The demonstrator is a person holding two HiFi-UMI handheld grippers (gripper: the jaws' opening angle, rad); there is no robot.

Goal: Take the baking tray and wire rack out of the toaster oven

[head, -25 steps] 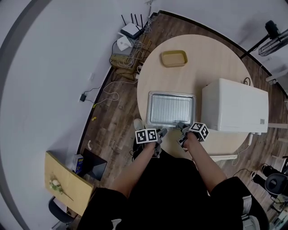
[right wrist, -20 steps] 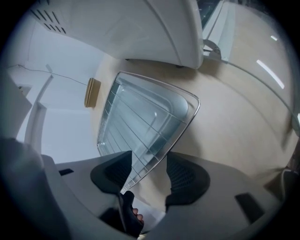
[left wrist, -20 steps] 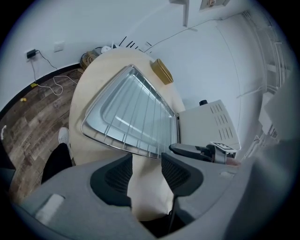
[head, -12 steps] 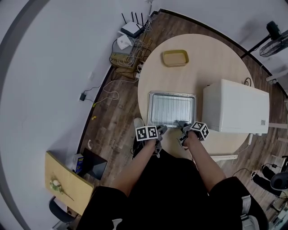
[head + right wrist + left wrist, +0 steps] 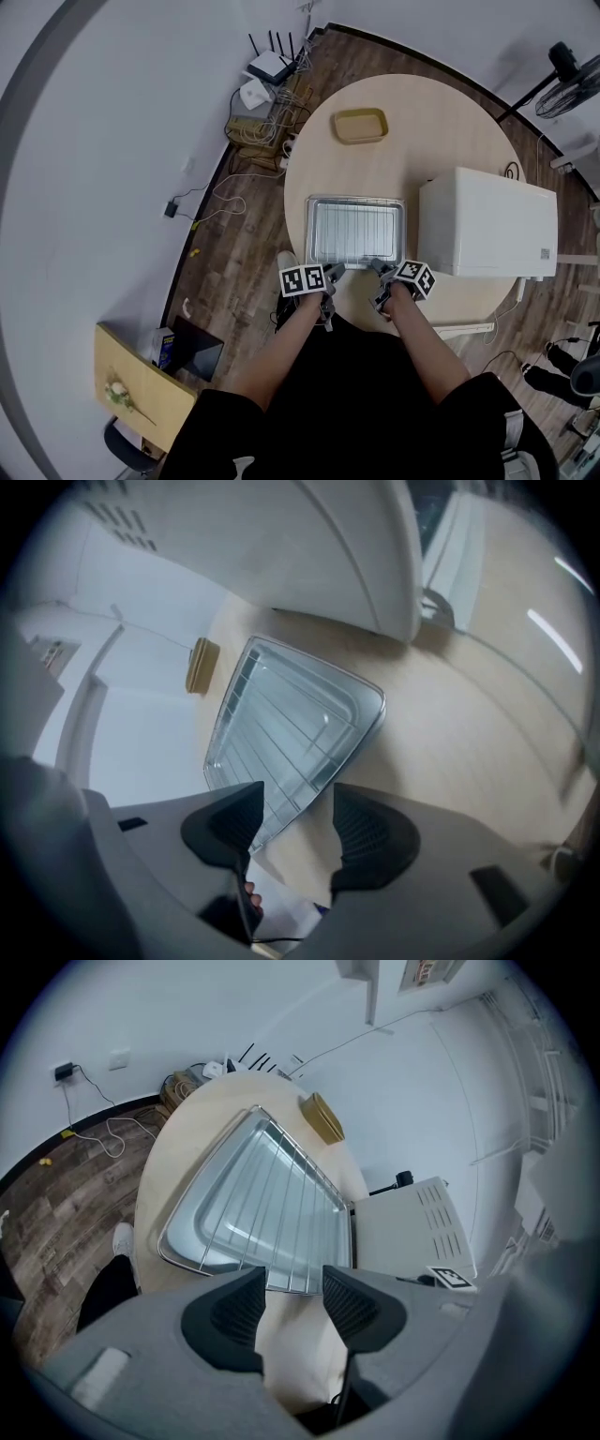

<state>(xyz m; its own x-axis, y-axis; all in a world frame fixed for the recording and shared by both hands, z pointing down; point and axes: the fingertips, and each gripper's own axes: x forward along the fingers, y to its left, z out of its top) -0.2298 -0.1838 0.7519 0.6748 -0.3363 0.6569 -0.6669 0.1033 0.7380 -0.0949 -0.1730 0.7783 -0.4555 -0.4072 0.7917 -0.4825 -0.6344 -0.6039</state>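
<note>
Left gripper point(image 5: 334, 272) and right gripper point(image 5: 380, 269), jaws parted with nothing between them, hover at the six o'clock edge of the baking tray point(image 5: 311, 234). The wire rack point(image 5: 356, 231) lies in the tray, and the toaster oven point(image 5: 487, 220) stands at three o'clock. Only the gripper views show the jaw gaps.

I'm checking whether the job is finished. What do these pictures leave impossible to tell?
- Toaster oven: head view shows only its top; door and inside hidden.
- Wire rack on the baking tray: left gripper view, part of its near edge hidden behind the left gripper.
- Yellow dish: head view, too small to show contents.
</note>
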